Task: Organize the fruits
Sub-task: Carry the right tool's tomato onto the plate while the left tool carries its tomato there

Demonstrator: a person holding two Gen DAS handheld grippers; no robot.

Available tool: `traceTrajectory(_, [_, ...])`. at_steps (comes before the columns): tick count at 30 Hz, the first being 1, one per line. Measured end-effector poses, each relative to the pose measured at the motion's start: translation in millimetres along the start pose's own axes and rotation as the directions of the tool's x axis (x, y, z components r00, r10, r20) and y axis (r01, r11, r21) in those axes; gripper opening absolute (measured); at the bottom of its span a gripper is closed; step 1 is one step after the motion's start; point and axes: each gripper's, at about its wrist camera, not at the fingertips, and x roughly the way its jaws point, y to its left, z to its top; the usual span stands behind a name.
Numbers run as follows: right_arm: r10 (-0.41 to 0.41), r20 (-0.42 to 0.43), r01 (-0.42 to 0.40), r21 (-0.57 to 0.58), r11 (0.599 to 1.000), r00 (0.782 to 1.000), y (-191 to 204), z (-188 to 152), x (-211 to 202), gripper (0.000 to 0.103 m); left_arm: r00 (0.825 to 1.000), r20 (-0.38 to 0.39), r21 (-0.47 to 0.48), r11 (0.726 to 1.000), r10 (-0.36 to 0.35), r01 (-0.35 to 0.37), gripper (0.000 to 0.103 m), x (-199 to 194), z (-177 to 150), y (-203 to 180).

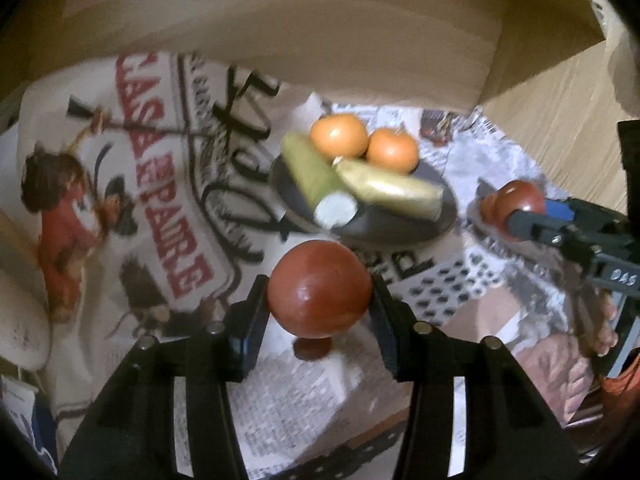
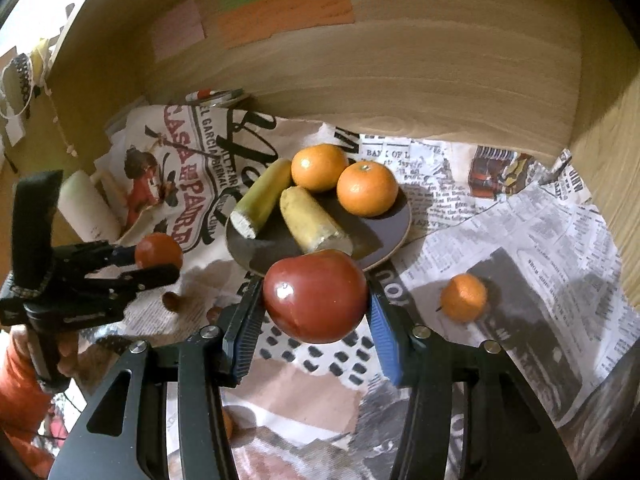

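Gripping a dark red apple (image 1: 319,288) between both fingers, the left gripper (image 1: 319,296) holds it just above the newspaper-covered surface (image 1: 288,396), a small shadow lying on the paper under the fruit. The right gripper (image 2: 316,300) is likewise clamped on a second red apple (image 2: 315,295), its black finger pressing one side and its blue-padded finger (image 2: 382,336) the other, with the fruit lifted in front of the plate's near edge. The dark round plate (image 2: 394,236) sits near the middle of the papers and carries two oranges (image 2: 319,167) side by side at its far side, one of them touching the other (image 2: 367,188), plus two yellow-green cut stalks (image 2: 262,200) lying at an angle to each other, their pale cut ends toward the camera. A third orange (image 2: 464,297) rests alone on the newspaper, well apart from the plate on its right. In the right wrist view the left gripper appears at the left edge with its apple, beside a white cylinder (image 2: 88,208) lying on the papers. A wooden wall (image 2: 420,72) with orange, green and pink paper notes (image 2: 286,12) stuck to it rises behind the papers.
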Motion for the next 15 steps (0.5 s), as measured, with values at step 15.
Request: traceTrajectory(15, [-0.051, -0.005, 0.051, -0.014, 0.999, 0.999, -24.8, 29.2, 12.0, 0.047, 0.997, 0.001, 0.046, 0.996, -0.074, 0.074, 0.048, 34.9, 44.6, -39.2])
